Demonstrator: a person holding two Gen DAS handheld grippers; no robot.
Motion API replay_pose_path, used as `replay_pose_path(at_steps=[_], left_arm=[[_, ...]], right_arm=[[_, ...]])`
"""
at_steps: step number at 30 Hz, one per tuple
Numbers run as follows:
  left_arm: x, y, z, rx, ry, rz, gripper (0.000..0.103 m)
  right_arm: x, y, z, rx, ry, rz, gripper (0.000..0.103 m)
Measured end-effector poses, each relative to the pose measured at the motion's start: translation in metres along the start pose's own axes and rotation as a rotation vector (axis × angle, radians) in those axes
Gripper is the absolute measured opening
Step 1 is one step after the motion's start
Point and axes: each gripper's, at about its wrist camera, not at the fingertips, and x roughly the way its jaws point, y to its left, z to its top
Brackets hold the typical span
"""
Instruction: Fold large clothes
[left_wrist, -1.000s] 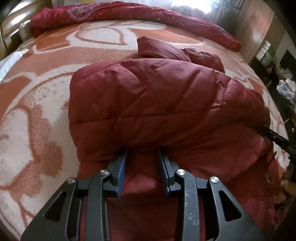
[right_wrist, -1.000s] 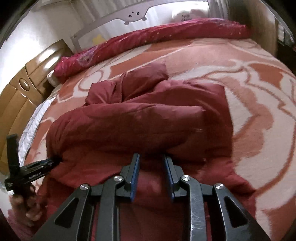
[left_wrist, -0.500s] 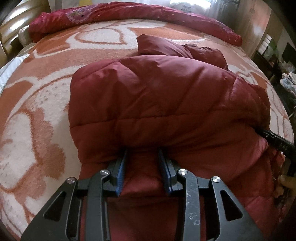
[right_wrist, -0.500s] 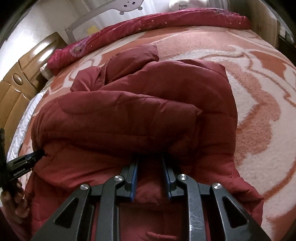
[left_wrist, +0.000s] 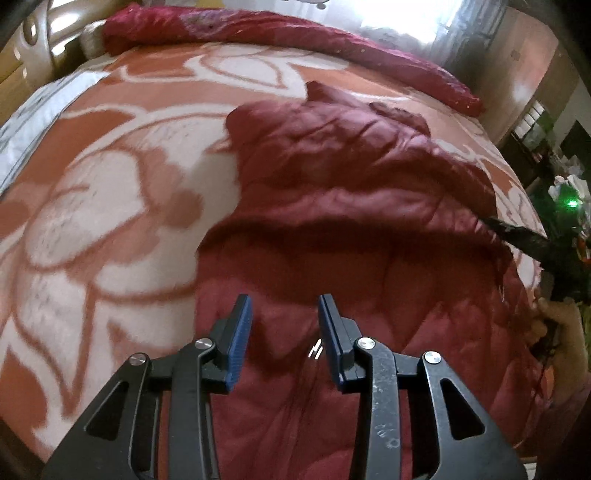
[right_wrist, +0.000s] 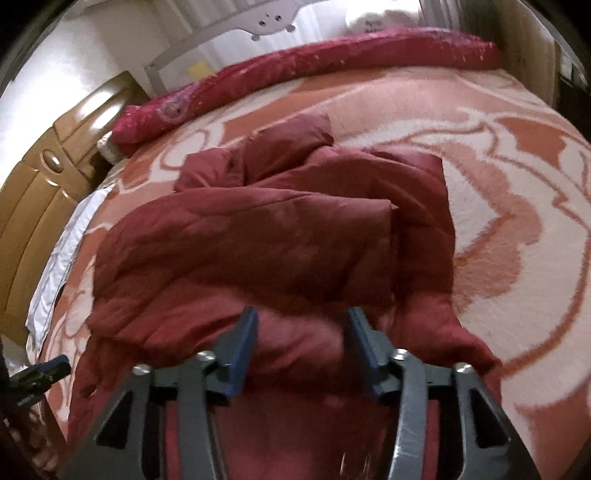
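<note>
A: Where does the left wrist view sit?

B: Just behind the left gripper (left_wrist: 284, 332), looking steeply down across the quilted dark-red padded jacket (left_wrist: 351, 192) on the orange-and-cream patterned blanket (left_wrist: 92, 221), close above it.

A: And the right wrist view?

B: Behind the right gripper (right_wrist: 301, 343), same steep downward tilt, equally near. Both share the jacket (right_wrist: 258, 240), the blanket (right_wrist: 517, 206) and the rolled red quilt (right_wrist: 332, 59) at the far edge.

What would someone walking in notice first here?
A big dark-red puffy jacket, folded over itself, fills the middle of a bed covered by an orange-and-cream flowered blanket. A long red rolled quilt lies along the far edge. Up close, blue-padded fingers stand apart above the jacket.
</note>
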Motion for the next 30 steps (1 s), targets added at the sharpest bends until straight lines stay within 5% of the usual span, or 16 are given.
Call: replay_pose_path(at_steps=[16,22,30], left_arm=[[-0.028,0.043,-0.069,-0.064,0.046,-0.015,0.045],[-0.033,0.046,-0.084,-0.073,0.061,-0.039,0.055],[-0.033,0.050,-0.098,-0.076,0.096,-0.057,0.056]], right_arm=[[-0.097,-0.016,-0.115,0.065,0.039,0.111,0.067],[-0.132,-0.033,-0.141,0.092,0.018,0.081,0.070],[-0.166,-0.079,-0.168,0.171,-0.015,-0.007,0.075]])
